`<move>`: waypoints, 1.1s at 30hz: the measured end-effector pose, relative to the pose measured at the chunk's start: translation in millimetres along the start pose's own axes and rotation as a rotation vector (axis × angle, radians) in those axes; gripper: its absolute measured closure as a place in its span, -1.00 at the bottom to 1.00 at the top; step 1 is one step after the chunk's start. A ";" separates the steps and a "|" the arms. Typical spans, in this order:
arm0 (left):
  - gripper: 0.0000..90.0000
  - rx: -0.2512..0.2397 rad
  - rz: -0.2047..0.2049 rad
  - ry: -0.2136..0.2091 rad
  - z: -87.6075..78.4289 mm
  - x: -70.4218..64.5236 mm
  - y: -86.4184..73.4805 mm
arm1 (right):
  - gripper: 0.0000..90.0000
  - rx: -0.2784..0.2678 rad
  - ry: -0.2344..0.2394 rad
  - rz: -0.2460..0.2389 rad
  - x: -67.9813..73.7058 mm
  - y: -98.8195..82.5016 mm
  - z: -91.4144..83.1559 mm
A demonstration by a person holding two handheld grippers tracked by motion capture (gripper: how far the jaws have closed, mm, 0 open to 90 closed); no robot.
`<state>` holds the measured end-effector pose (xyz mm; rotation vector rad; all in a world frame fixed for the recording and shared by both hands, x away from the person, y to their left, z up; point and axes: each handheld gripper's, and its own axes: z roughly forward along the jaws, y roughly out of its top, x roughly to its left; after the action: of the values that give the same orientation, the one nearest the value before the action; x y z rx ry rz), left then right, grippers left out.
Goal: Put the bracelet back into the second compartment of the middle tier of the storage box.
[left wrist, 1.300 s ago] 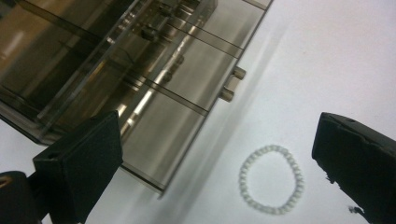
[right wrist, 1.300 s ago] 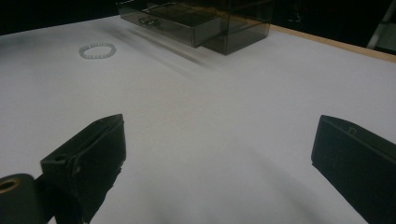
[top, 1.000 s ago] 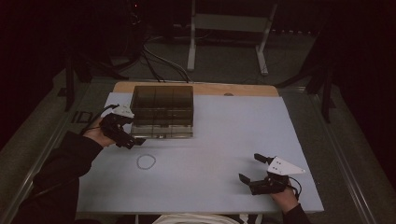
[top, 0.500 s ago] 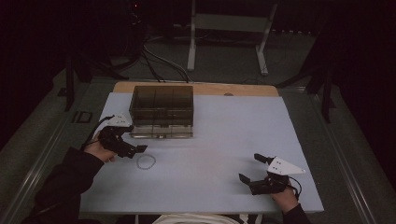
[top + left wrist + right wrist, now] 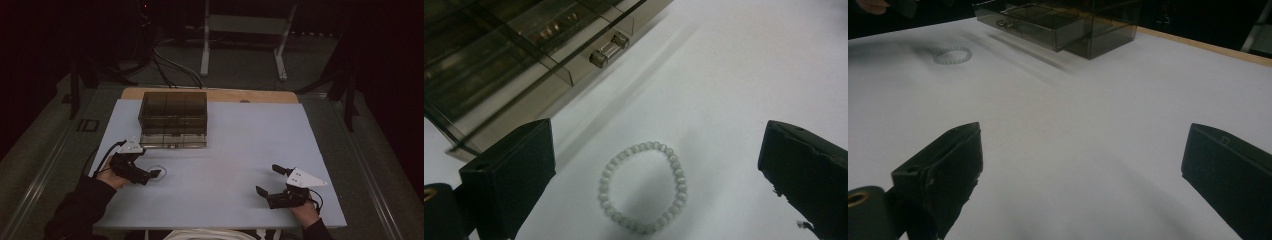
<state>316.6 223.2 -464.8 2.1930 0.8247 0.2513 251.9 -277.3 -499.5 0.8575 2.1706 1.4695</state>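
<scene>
While the bead bracelet (image 5: 643, 187) lies flat on the white table (image 5: 240, 150), the left gripper (image 5: 659, 170) hangs over it with its jaws spread wide.

From the left gripper view the ring of pale beads sits between the two black jaws, touching neither, just in front of the smoky drawer box (image 5: 173, 119), whose bottom drawer (image 5: 514, 60) stands pulled out with its clear handle (image 5: 609, 50) showing. Well apart, near the table's front right, the right gripper (image 5: 270, 181) rests low in the person's hand, its jaws likewise parted over bare tabletop.
</scene>
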 end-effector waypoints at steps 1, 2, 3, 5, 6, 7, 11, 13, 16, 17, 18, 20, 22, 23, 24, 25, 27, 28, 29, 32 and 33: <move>-0.93 0.001 -0.008 0.004 -0.1 -0.7 -1.3 | -0.94 0.000 0.001 0.000 0.0 0.0 0.1; -0.93 0.003 -0.013 0.003 0.1 -1.4 -2.6 | -0.94 0.001 0.001 0.000 0.0 0.0 0.3; -0.93 0.006 -0.016 0.009 0.4 -2.4 -4.2 | -0.94 0.002 0.001 0.000 0.1 0.0 0.4; -0.93 0.016 -0.020 0.020 1.5 -4.2 -7.5 | -0.94 0.002 0.001 -0.001 0.4 0.1 0.2; -0.93 0.021 -0.024 0.032 2.1 -4.8 -9.2 | -0.94 0.001 0.002 0.000 0.5 0.2 0.1; -0.93 0.026 -0.033 0.032 2.8 -5.3 -10.7 | -0.94 0.001 0.002 0.000 0.6 0.3 0.0; -0.93 0.053 -0.042 0.064 6.8 -8.8 -17.6 | -0.94 0.002 0.004 -0.003 0.8 0.3 0.6; -0.93 0.056 -0.053 0.077 8.6 -9.5 -21.0 | -0.94 0.003 0.003 -0.002 0.6 0.2 0.7; -0.93 0.037 -0.045 0.123 10.5 -10.6 -26.6 | -0.94 0.003 0.003 -0.002 0.6 0.1 0.7; -0.92 0.029 -0.041 0.147 11.0 -11.1 -28.6 | -0.94 0.005 0.002 -0.003 0.6 0.1 0.8; -0.92 0.028 -0.036 0.161 11.6 -10.7 -30.5 | -0.94 0.007 0.002 -0.003 0.7 0.1 1.0; -0.90 0.033 -0.046 0.169 12.8 -8.5 -34.2 | -0.94 0.008 0.004 -0.003 0.9 0.0 1.3; -0.84 0.047 -0.068 0.174 15.0 -5.9 -37.2 | -0.94 0.007 0.006 -0.005 1.0 0.1 1.2; -0.83 0.048 -0.072 0.176 15.7 -4.7 -38.4 | -0.94 0.007 0.006 -0.005 1.0 0.1 1.1; -0.75 0.049 -0.075 0.181 15.6 -3.7 -39.3 | -0.94 0.006 0.007 -0.006 0.9 0.0 0.9; -0.61 0.043 -0.087 0.179 15.8 -2.7 -39.8 | -0.94 0.006 0.007 -0.006 0.9 0.0 0.8; -0.61 0.040 -0.098 0.178 16.2 -1.2 -39.6 | -0.94 0.005 0.007 -0.006 0.8 0.0 0.8; -0.60 0.040 -0.093 0.188 16.5 -1.4 -39.3 | -0.94 0.006 0.007 -0.007 0.9 0.0 0.7; -0.55 0.036 -0.088 0.199 16.1 -1.6 -39.2 | -0.94 0.006 0.006 -0.008 1.0 0.0 0.7; -0.19 0.022 -0.091 0.221 16.0 -1.3 -39.0 | -0.94 0.006 0.004 -0.008 0.9 -0.2 0.4; -0.08 0.019 -0.089 0.216 16.3 -0.9 -39.4 | -0.94 0.006 0.004 -0.008 0.9 -0.2 0.4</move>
<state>303.8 232.6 -504.3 2.1661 1.0444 0.4426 251.4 -276.4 -499.9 0.8472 2.1805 1.4623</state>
